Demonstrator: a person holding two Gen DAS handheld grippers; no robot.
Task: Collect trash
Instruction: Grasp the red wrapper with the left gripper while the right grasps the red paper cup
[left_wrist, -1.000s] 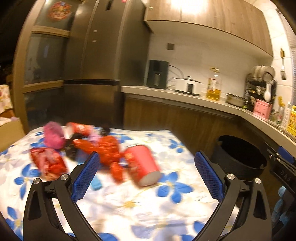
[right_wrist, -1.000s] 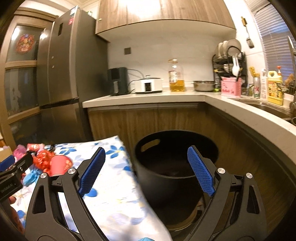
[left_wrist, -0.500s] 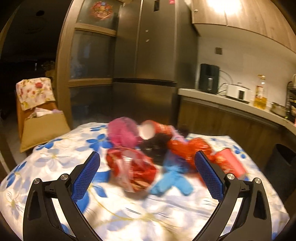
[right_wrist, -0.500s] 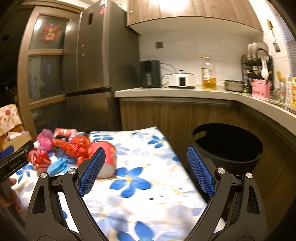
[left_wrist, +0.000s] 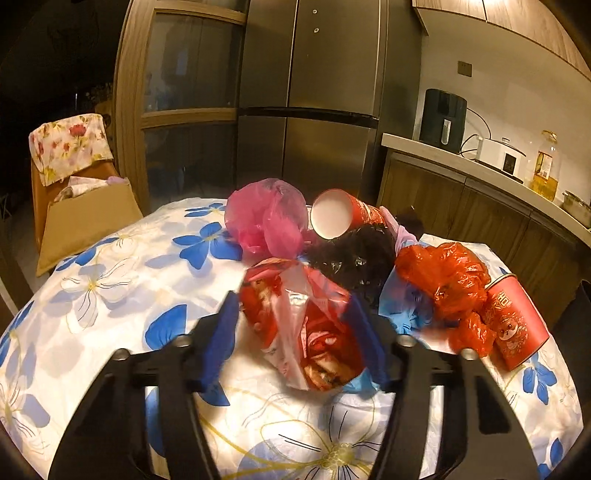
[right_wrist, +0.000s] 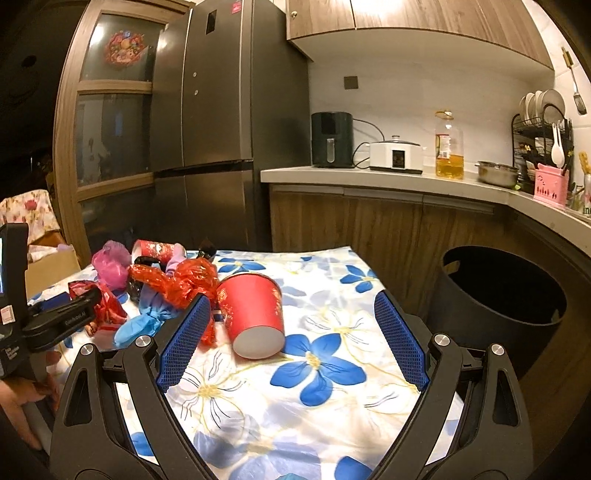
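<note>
Jaws: left gripper (left_wrist: 295, 332) narrowed around crinkly red wrapper (left_wrist: 306, 332); right gripper (right_wrist: 291, 336) wide.

Warm, dim indoor light from under the wooden wall cabinets (right_wrist: 424, 26), blown out on the white backsplash. Left doorway near black. Strong fisheye bend and dark vignette at every edge. Left view: blue-padded left gripper (left_wrist: 295, 339) motion-blurred, cloth glare at bottom edge. Right view sharp.

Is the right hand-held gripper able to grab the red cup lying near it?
Probably yes: the right hand-held gripper is open, and the red cup lies just ahead with nothing between them.
</note>
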